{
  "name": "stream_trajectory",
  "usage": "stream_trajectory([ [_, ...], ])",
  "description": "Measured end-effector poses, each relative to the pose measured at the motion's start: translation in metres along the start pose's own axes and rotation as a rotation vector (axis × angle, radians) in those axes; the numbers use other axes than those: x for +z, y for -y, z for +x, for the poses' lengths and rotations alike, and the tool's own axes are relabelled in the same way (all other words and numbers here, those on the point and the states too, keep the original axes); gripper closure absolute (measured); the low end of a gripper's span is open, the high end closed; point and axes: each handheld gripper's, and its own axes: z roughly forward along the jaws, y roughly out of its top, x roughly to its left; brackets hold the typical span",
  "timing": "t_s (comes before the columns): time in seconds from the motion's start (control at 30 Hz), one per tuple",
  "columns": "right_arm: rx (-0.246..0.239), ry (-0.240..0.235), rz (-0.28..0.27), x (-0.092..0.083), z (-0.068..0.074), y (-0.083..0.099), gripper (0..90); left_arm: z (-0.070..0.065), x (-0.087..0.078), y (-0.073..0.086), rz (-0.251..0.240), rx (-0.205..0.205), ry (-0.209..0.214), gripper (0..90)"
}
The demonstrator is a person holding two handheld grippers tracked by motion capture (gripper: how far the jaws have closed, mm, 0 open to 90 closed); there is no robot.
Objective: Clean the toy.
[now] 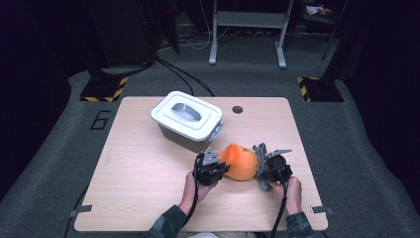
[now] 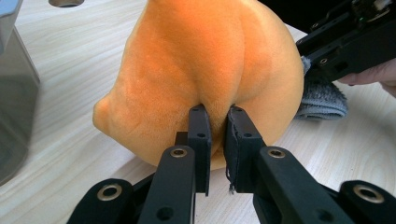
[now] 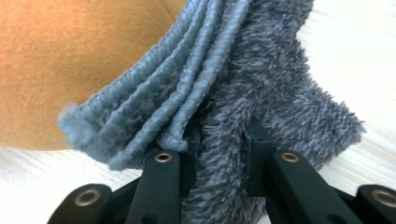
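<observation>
Lower centre of the high view: the left claw (image 1: 221, 168) is clenched on a fold of the orange plush (image 1: 241, 162), and the right claw (image 1: 261, 171) is clenched on a folded grey cloth (image 1: 259, 151). The plush sits on the worktop (image 1: 143, 173) between the two claws, touching the cloth at its right edge. In the left claw view the pinched fold (image 2: 217, 116) lies dead ahead, plush body beyond. In the right claw view the cloth (image 3: 224, 116) rises from the jaws, the plush (image 3: 70, 60) at upper left. The cloth probably goes against the plush. Farther up, a white-lidded bin (image 1: 187, 119) stands closed, nearer the left claw.
</observation>
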Motion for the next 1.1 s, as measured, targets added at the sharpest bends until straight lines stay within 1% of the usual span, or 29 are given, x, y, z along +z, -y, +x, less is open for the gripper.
stream_trajectory([
  [0.03, -0.014, 0.009, -0.008, -0.002, -0.001, -0.001, 72.4, 0.0, 0.0, 0.0, 0.0, -0.001, -0.002, 81.4],
  [0.07, -0.015, 0.013, -0.007, -0.005, -0.001, -0.001, 72.4, 0.0, 0.0, 0.0, 0.0, -0.002, -0.004, 81.5],
  [0.13, -0.019, 0.022, -0.023, -0.011, -0.002, -0.002, 72.4, 0.001, 0.0, 0.0, 0.001, -0.004, -0.004, 81.4],
  [0.23, -0.015, 0.031, -0.058, -0.023, -0.003, -0.004, 72.5, 0.001, 0.0, 0.0, 0.0, -0.003, -0.003, 81.4],
  [0.33, -0.016, 0.036, -0.105, -0.039, 0.0, -0.008, 72.5, 0.001, 0.0, 0.0, 0.001, -0.004, -0.003, 81.4],
  [0.37, -0.014, 0.035, -0.123, -0.045, 0.001, -0.009, 72.4, 0.001, 0.0, 0.0, 0.001, -0.004, -0.003, 81.4],
  [0.4, -0.03, 0.035, -0.149, -0.05, 0.003, -0.011, 72.5, 0.001, 0.0, 0.0, 0.001, -0.003, -0.003, 81.4],
  [0.43, -0.03, 0.035, -0.164, -0.056, 0.006, -0.013, 72.5, 0.001, 0.0, 0.0, 0.0, -0.004, -0.003, 81.3],
  [0.53, -0.067, 0.021, -0.217, -0.072, 0.015, -0.019, 72.4, 0.001, 0.0, 0.0, -0.001, -0.004, -0.003, 81.2],
  [0.6, -0.087, 0.001, -0.237, -0.078, 0.024, -0.022, 72.4, 0.001, 0.0, 0.0, 0.0, -0.004, -0.002, 81.1],
  [0.67, -0.109, -0.02, -0.23, -0.078, 0.031, -0.025, 72.5, 0.001, 0.0, 0.0, 0.001, -0.003, -0.002, 80.8],
  [0.7, -0.118, -0.024, -0.213, -0.075, 0.034, -0.027, 72.5, 0.002, -0.001, 0.0, 0.002, -0.002, -0.002, 80.6],
  [0.8, -0.135, -0.027, -0.168, -0.06, 0.039, -0.028, 72.6, 0.002, -0.001, 0.0, 0.001, -0.003, -0.004, 79.7],
  [0.83, -0.14, -0.025, -0.166, -0.056, 0.039, -0.027, 72.7, 0.003, 0.0, 0.0, -0.001, -0.007, -0.004, 79.3],
  [0.9, -0.128, -0.037, -0.178, -0.054, 0.037, -0.027, 72.7, 0.003, -0.001, 0.0, 0.0, 0.0, 0.001, 78.2],
  [0.93, -0.126, -0.042, -0.174, -0.054, 0.036, -0.027, 72.6, 0.004, -0.001, -0.001, 0.001, 0.004, 0.0, 77.0],
  [1.0, -0.124, -0.04, -0.181, -0.053, 0.035, -0.027, 72.7, 0.004, -0.002, -0.001, -0.003, 0.006, 0.003, 73.2],
  [1.03, -0.126, -0.04, -0.173, -0.054, 0.035, -0.027, 72.7, 0.005, -0.002, -0.001, -0.001, 0.002, 0.005, 71.3],
  [1.1, -0.116, -0.041, -0.174, -0.053, 0.035, -0.027, 72.7, 0.006, -0.003, -0.001, 0.006, 0.001, 0.004, 65.0],
])
